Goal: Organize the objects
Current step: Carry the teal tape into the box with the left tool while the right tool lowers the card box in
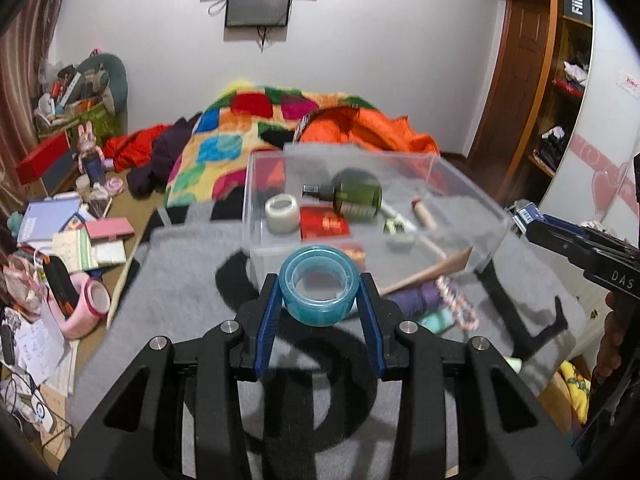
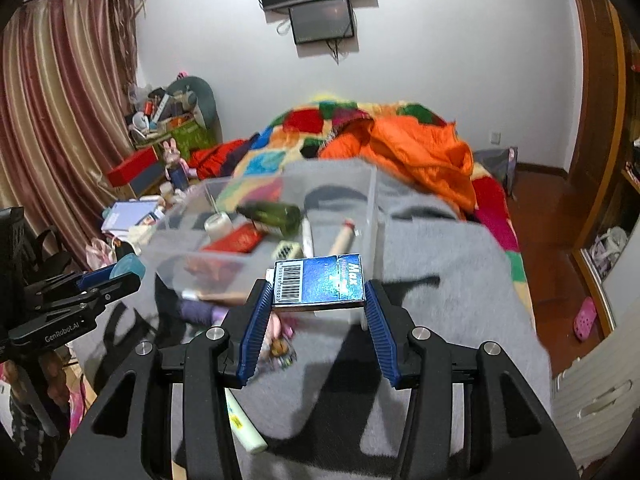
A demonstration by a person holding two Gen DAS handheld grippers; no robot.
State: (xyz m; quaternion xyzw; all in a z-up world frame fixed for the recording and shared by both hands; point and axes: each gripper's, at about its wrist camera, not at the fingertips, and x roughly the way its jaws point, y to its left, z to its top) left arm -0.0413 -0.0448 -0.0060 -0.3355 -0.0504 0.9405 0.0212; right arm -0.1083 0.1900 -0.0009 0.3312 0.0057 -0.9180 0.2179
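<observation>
My left gripper is shut on a blue tape roll, held above the grey blanket just in front of the clear plastic box. My right gripper is shut on a blue box with a barcode, held near the clear box's front corner. The box holds a green bottle, a white tape roll, a red packet and small tubes. The right gripper shows in the left wrist view; the left gripper shows in the right wrist view.
A grey blanket covers the bed's near end; purple cloth and a bead bracelet lie by the box. A colourful quilt and orange duvet lie behind. A cluttered side table stands left, a wardrobe right.
</observation>
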